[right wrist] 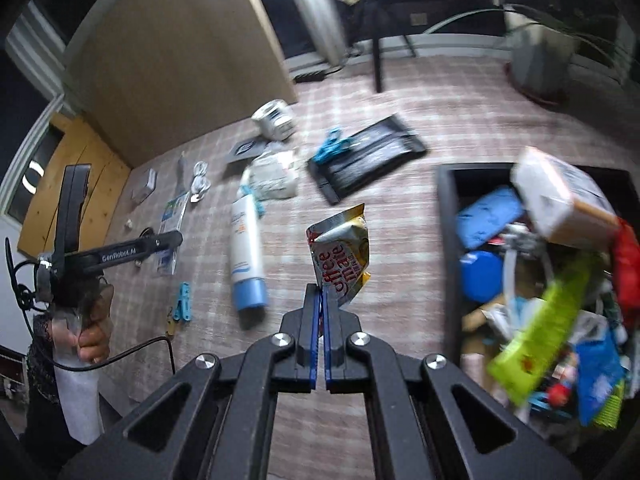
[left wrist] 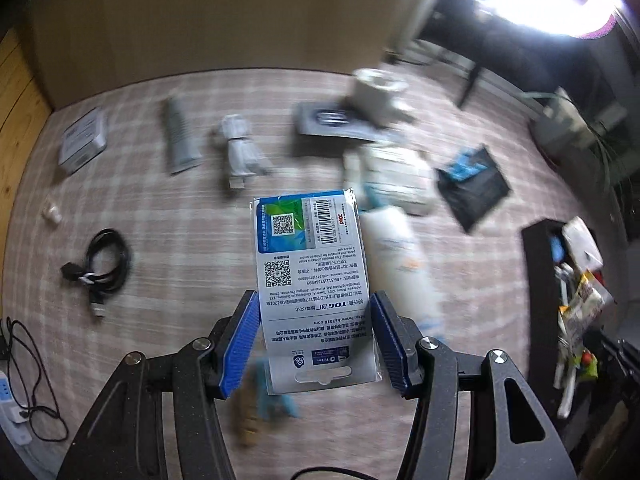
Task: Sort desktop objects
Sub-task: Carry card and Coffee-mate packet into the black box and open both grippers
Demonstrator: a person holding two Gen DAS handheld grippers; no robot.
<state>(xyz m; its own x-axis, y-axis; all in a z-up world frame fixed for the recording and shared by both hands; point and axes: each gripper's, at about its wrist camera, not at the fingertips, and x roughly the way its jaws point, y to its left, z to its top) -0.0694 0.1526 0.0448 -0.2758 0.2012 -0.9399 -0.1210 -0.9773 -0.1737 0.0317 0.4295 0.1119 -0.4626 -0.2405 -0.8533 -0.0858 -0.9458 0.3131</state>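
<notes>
The left tool point(left wrist: 314, 336) points steeply down over the plaid-covered bench point(left wrist: 168, 216), its blue pads pressing the two long edges of a flat carded packet point(left wrist: 312, 276) that hangs clear above the cloth. The right tool point(right wrist: 321, 312) also tilts downward, pads pressed together on the lower corner of a yellow creamer sachet point(right wrist: 342, 258), which stands up off the bench in its pinch.

Only the right wrist view shows the person's left hand point(right wrist: 94, 328), wrapped round the left tool's handle at the far left, a white sleeve below it, with the packet dangling under that tool. It also shows the dark bin point(right wrist: 450, 216) on the right, crammed with wrappers and a white box. Only the left wrist view shows the coiled black cable point(left wrist: 100, 264) and the small grey box point(left wrist: 82, 142) near the bench's far left edge. A white tube point(right wrist: 246, 256) with a blue cap lies between the two tools.
</notes>
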